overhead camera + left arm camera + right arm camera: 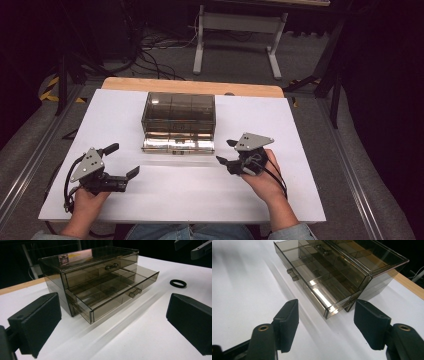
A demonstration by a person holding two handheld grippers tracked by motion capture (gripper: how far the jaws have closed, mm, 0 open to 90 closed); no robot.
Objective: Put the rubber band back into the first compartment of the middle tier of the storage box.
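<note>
A smoky clear two-drawer box (178, 111) stands mid-table. Its lower drawer (177, 145) is pulled out toward me, with empty compartments inside (110, 287); the upper drawer (100, 270) is closed. My left gripper (121, 160) rests at the front left, jaws wide open and empty, aimed at the box (112, 325). My right gripper (226, 151) hovers just right of the open drawer's front corner (329, 311), open with nothing between its pads (325, 327). A black ring (178, 283) lies on the table right of the drawer, below the right gripper (197, 248).
A white sheet (175, 192) covers the table; a wooden edge (190, 86) shows at the back. Beyond it are a white desk frame (237, 40) and floor cables (160, 47). Metal rails (345, 165) run along both sides.
</note>
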